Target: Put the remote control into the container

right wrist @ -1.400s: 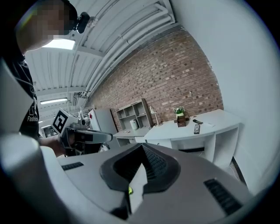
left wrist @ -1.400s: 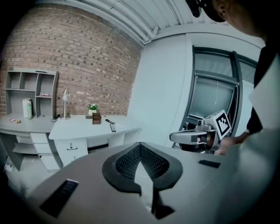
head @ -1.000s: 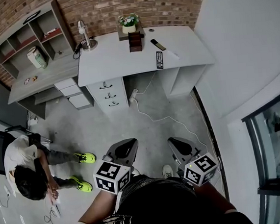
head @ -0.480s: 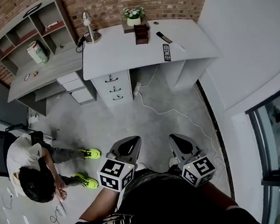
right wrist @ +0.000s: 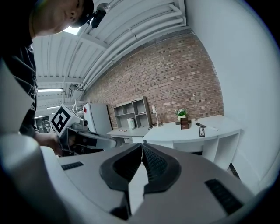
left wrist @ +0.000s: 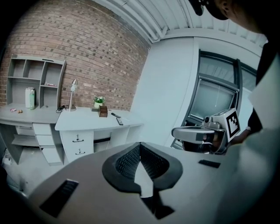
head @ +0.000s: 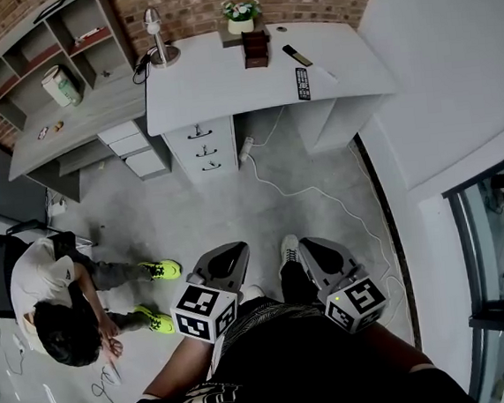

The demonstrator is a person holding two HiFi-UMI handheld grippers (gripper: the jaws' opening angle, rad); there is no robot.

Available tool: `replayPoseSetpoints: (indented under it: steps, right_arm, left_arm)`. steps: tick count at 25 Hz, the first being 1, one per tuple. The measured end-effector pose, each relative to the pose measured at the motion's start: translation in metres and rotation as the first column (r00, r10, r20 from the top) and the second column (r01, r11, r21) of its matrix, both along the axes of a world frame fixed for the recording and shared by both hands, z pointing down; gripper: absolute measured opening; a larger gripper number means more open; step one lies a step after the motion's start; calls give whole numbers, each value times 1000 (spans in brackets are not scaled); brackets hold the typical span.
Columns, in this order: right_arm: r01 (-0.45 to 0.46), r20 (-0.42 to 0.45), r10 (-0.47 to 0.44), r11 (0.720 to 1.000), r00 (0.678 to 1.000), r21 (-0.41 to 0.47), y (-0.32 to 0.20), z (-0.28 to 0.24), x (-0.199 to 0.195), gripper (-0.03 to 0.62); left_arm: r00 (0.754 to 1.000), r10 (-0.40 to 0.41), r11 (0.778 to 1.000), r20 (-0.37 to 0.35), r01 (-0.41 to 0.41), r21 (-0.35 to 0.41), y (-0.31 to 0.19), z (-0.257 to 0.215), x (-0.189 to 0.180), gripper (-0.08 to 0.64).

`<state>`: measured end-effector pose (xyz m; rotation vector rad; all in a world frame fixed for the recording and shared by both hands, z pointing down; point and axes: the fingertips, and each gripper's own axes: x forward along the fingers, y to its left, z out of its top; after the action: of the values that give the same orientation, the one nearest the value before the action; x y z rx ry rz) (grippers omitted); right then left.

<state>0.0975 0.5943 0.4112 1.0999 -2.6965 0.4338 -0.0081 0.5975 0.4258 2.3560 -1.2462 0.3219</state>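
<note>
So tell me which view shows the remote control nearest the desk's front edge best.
The head view: it looks down on the remote control, buttons showing. Both gripper views show only a tiny, distant dark sliver.

Nowhere can a word, number or brand name be read. The left gripper (head: 223, 262) and the right gripper (head: 321, 257) carry only black-and-white square code patterns on their cube faces, no letters. A white print (head: 204, 396) on the person's dark top is too blurred to make out. The key markings on the remote control (head: 302, 83) on the surface (head: 215, 98) are too small to read.
</note>
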Motion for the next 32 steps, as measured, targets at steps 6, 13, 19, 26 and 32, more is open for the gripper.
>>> replayPoseSetpoints:
  steps: [6,13,19,26,32]
  right_arm:
    - [-10,59,12,1000,998,-26,-46,6,4,8]
    - [23,109,-22,1000,994,-7,-129,-4,8,8]
    - [29,133,-26,999,991,-23,-204,-6,27,8]
    - [104,135,-99,994,986,-30,-260,-7,34,8]
    - [106,134,-96,992,986,-66,-291,5,48,8]
  left_arm:
    - [1000,3,1000,27,-4,3,-35,-2,10,6]
    - [997,15,999,70,-17,31,-109,-13,27,6]
    - [998,-19,998,61,16,59,-183,-27,47,5]
    - [993,-89,995,76,85,46,-238,-24,55,5]
    - [985,-142,990,99,139,34,-267,-21,50,6]
